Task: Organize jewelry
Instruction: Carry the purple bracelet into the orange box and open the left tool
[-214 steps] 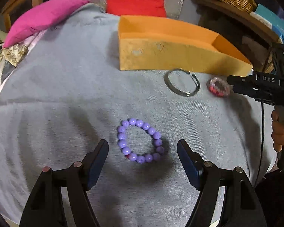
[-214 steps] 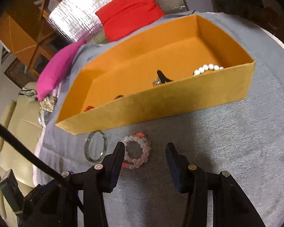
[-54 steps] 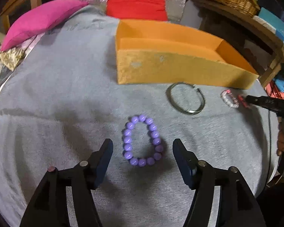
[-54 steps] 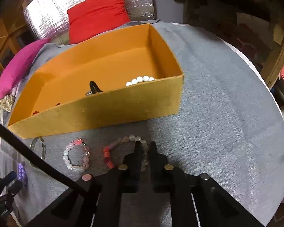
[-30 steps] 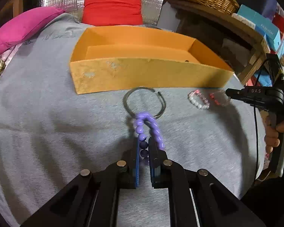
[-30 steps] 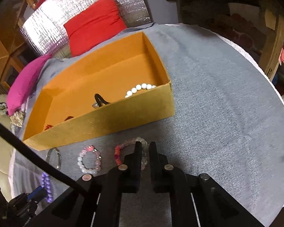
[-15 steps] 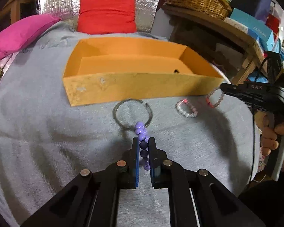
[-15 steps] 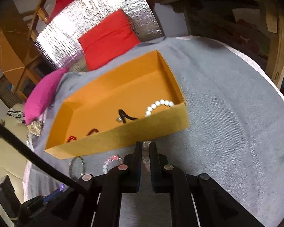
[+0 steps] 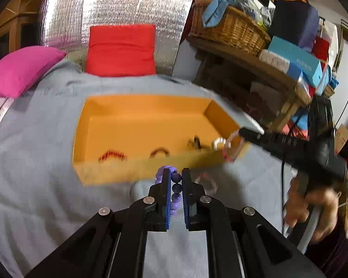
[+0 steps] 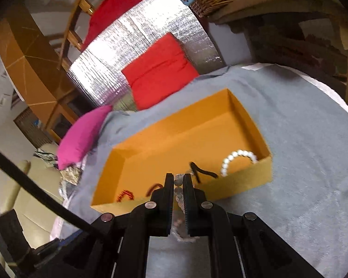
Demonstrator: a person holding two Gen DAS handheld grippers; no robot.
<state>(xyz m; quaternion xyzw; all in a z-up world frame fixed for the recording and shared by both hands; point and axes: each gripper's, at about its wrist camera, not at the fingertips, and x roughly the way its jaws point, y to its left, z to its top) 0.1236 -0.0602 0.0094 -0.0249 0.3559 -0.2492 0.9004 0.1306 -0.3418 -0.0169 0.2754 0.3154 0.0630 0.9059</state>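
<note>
A grey cloth (image 9: 34, 162) covered the worktop, running out to the pink cushion (image 9: 18, 69) at ten o'clock and the red cushion (image 9: 121, 49) at twelve, with silver foil sheeting (image 9: 113, 7) behind them. A wicker basket (image 9: 232, 30) sat on a wooden shelf at one o'clock.

The orange box (image 9: 118, 173) lay open in the middle of the cloth. On its floor, along the near wall, were a red bracelet (image 9: 112, 155), a dark ring-shaped piece (image 9: 160, 152), a black piece (image 10: 201, 171) and a white bead bracelet (image 10: 237, 159) in the corner at three o'clock.

The right claw (image 9: 242, 132) reached in from three o'clock, its tip over the box's right end, with a clear and pink bead bracelet (image 9: 232, 148) hanging from it; in its own view the claw (image 10: 178, 185) was clamped on those pale beads (image 10: 178, 194).

The left claw (image 9: 175, 180) was clamped on a purple bead bracelet (image 9: 175, 188), held just short of the box's near wall. Another pale bracelet (image 9: 206, 183) lay blurred on the cloth at its right.
</note>
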